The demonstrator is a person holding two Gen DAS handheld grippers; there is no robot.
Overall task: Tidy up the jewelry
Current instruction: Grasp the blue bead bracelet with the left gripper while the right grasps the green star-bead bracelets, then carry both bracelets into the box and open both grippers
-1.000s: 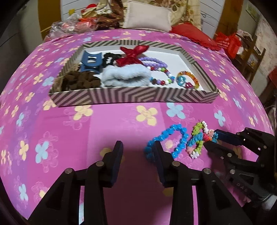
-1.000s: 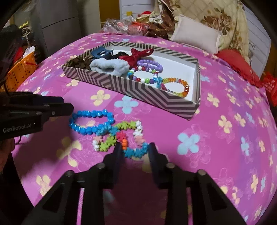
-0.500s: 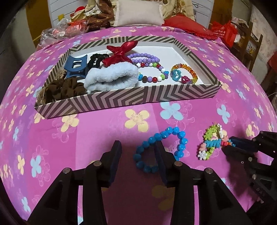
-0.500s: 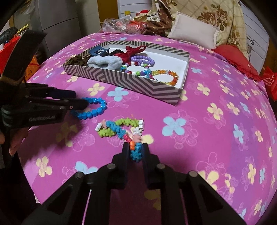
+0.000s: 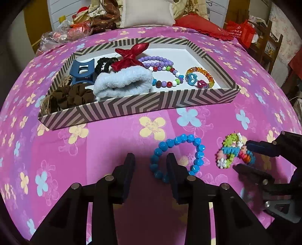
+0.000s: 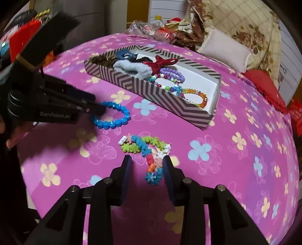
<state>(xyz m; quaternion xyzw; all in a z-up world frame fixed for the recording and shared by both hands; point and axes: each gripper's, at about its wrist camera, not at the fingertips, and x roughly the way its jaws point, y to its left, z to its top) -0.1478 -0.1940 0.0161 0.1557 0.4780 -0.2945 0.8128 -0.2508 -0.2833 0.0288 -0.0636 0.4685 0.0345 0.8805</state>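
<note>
A blue bead bracelet [image 5: 177,156] [image 6: 113,116] lies on the pink flowered cloth, just right of my open left gripper [image 5: 150,165], whose right finger overlaps its near side. A multicolour flower-bead bracelet [image 5: 233,152] [image 6: 147,150] lies to the right. My right gripper [image 6: 147,167] is open with the bracelet's near end between its fingers. The striped box [image 5: 132,109] [image 6: 151,90] holds bead bracelets, a pale blue fluffy band, a red bow, a blue claw clip and scrunchies.
The cloth-covered table [image 5: 75,154] curves away on all sides. Pillows, bags and clutter [image 5: 147,15] lie behind the box. A red bag [image 5: 243,32] and wooden furniture stand at the far right.
The right gripper was shut on the multicolour bracelet's end and has opened; the bracelet rests on the cloth. Both views have shifted a little. The blue bracelet has not moved.
</note>
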